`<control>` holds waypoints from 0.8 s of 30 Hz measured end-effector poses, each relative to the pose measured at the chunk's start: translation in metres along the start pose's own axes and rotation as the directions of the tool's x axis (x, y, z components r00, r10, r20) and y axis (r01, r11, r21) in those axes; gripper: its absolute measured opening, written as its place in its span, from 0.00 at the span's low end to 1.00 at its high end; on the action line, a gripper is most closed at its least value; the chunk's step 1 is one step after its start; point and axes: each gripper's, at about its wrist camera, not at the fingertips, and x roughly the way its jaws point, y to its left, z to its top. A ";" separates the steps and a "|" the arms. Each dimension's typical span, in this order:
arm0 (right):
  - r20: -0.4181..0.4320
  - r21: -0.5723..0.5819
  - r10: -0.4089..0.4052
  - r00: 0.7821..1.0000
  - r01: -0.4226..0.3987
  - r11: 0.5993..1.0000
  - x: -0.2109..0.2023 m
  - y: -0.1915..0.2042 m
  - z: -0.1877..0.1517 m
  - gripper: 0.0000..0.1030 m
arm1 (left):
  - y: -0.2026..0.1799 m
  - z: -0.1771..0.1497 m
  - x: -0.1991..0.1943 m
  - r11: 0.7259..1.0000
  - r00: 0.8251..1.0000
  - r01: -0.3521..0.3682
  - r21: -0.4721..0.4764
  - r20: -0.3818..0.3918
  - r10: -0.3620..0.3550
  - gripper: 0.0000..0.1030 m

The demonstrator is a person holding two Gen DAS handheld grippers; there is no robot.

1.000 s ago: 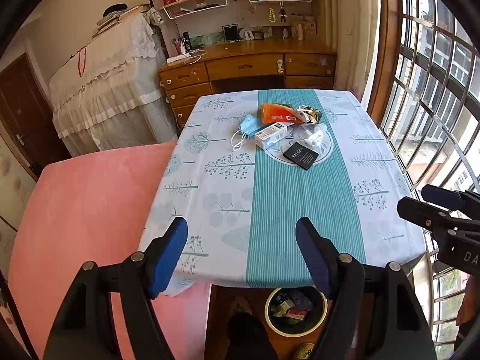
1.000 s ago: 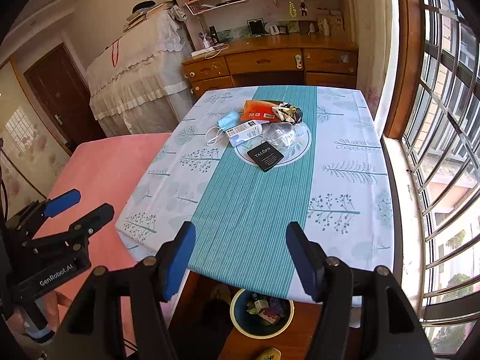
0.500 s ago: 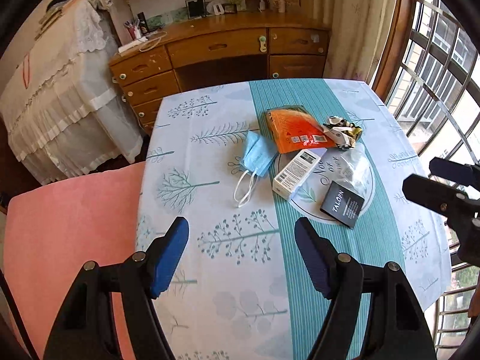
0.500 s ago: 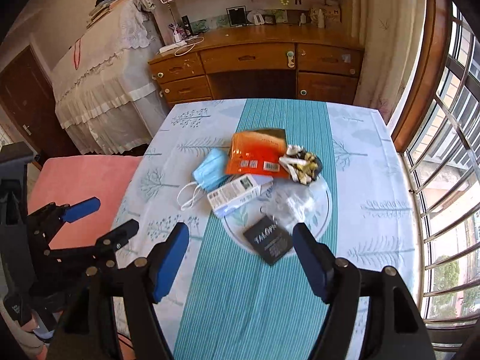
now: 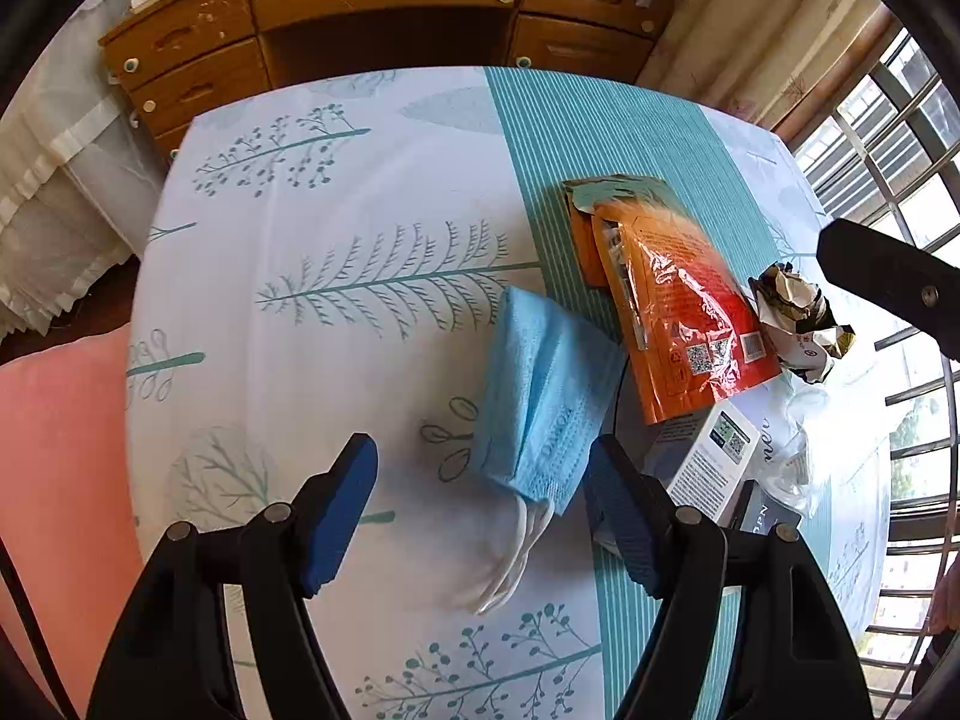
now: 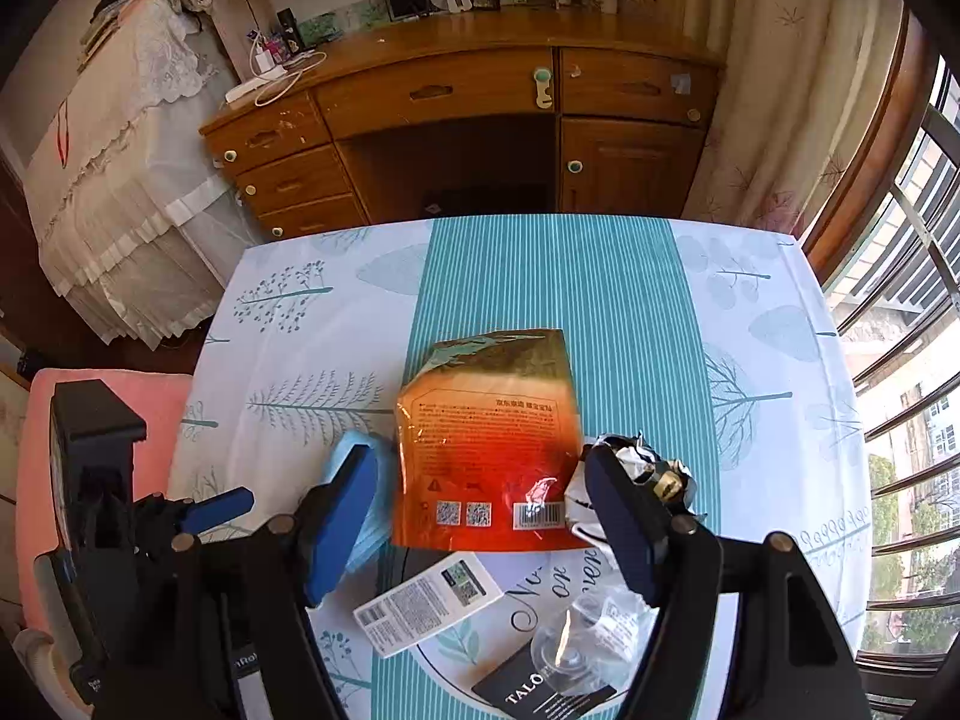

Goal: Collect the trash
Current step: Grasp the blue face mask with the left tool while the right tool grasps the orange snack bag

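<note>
Trash lies on the tablecloth (image 5: 336, 312). A blue face mask (image 5: 543, 396) with white ear loops lies between the fingers of my open left gripper (image 5: 480, 510). An orange foil pouch (image 6: 489, 456) lies between the fingers of my open right gripper (image 6: 480, 534); it also shows in the left wrist view (image 5: 678, 312). A crumpled wrapper (image 6: 648, 471) sits by the right finger. A white box (image 6: 426, 603), a clear plastic bag (image 6: 594, 636) and a black card (image 6: 534, 690) lie nearer me. Neither gripper touches anything.
A wooden desk (image 6: 468, 96) with drawers stands beyond the table's far edge. A cloth-covered piece of furniture (image 6: 120, 180) stands at the left, a pink cushion (image 5: 54, 480) by the table's left side, and barred windows (image 6: 900, 360) at the right.
Both grippers have moved forward over the table and lower, toward the trash pile. The floor bin seen one second ago is out of view. Both stay open.
</note>
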 end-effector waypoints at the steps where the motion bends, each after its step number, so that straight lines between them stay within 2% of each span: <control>1: -0.008 -0.004 -0.005 1.000 0.005 1.000 0.005 0.000 0.002 0.70 | -0.002 0.002 0.007 1.000 1.000 0.012 0.005 -0.014 -0.012 0.69; 7: -0.068 -0.049 -0.034 0.997 0.031 0.998 0.036 0.002 0.014 0.74 | -0.007 0.009 0.037 0.999 0.997 0.045 -0.003 -0.058 -0.045 0.69; 10: -0.093 -0.065 -0.035 0.995 0.029 0.997 0.048 0.004 0.017 0.74 | -0.010 0.010 0.040 1.000 0.999 0.028 0.004 -0.021 -0.028 0.65; 11: -0.100 -0.075 -0.035 0.994 0.027 0.997 0.051 0.006 0.018 0.75 | -0.012 0.011 0.040 1.000 1.000 0.023 0.011 -0.008 -0.023 0.60; 13: -0.119 -0.097 -0.035 0.992 0.024 0.995 0.058 0.011 0.019 0.75 | -0.015 0.013 0.042 0.999 1.000 -0.020 0.036 0.016 0.019 0.39; 14: -0.129 -0.104 -0.034 0.991 0.021 0.994 0.063 0.014 0.020 0.75 | -0.017 0.015 0.042 0.998 0.999 -0.037 0.051 0.026 0.036 0.33; 16: -0.148 -0.117 -0.031 0.989 0.013 0.993 0.071 0.018 0.022 0.76 | -0.014 0.016 0.042 0.998 0.999 -0.025 0.054 0.030 0.023 0.15; 17: -0.154 -0.124 -0.031 0.988 0.012 0.992 0.076 0.020 0.023 0.76 | -0.009 0.017 0.042 0.999 1.000 0.007 0.031 0.028 -0.008 0.11; 19: -0.170 -0.139 -0.035 0.985 0.011 0.990 0.085 0.025 0.026 0.77 | 0.002 0.019 0.040 0.999 0.999 0.043 -0.020 0.027 -0.042 0.10; 24: -0.262 -0.144 -0.065 0.963 0.028 0.989 0.117 0.027 0.026 0.80 | 0.026 0.024 0.036 0.995 0.999 0.032 -0.090 0.044 -0.028 0.09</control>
